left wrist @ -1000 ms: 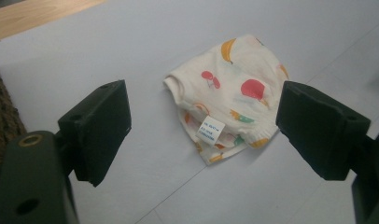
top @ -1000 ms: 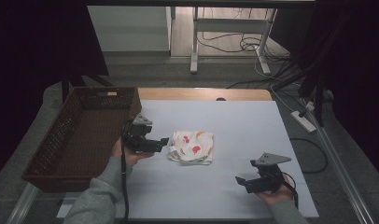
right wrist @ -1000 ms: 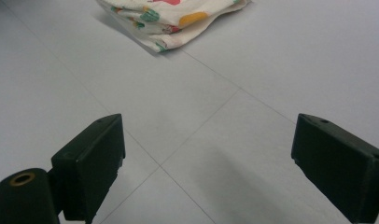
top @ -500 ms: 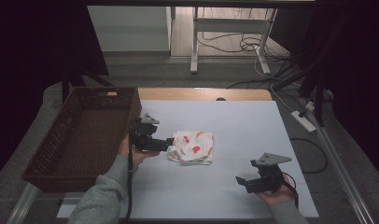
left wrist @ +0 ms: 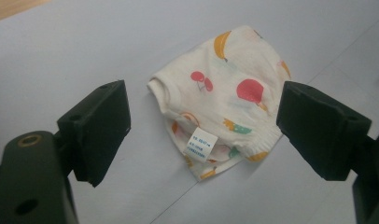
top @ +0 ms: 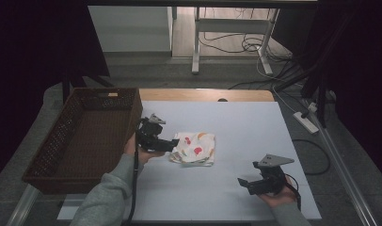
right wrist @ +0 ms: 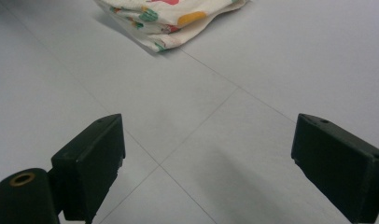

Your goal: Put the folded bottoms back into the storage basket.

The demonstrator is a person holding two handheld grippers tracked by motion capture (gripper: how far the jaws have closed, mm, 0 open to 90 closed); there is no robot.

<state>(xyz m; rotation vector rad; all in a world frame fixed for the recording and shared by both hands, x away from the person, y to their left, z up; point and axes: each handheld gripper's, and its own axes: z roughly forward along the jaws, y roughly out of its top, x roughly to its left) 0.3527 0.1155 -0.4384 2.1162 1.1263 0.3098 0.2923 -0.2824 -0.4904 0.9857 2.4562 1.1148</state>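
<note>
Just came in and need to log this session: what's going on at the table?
A person holds tongs in each hand. The left tongs, jaws wide open, sit right at a small folded fruit-print cloth without gripping it. The right tongs, also open, rest apart near the table's front edge. A wicker basket stands to the left.

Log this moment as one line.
left tongs: open, at folded cloth | right tongs: open, idle on table | basket: left

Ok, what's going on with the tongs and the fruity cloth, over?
Left tongs open, at the folded cloth's edge, not gripping. Right tongs open, low over bare table, away from it. Basket sits left. Nothing in the way.
</note>
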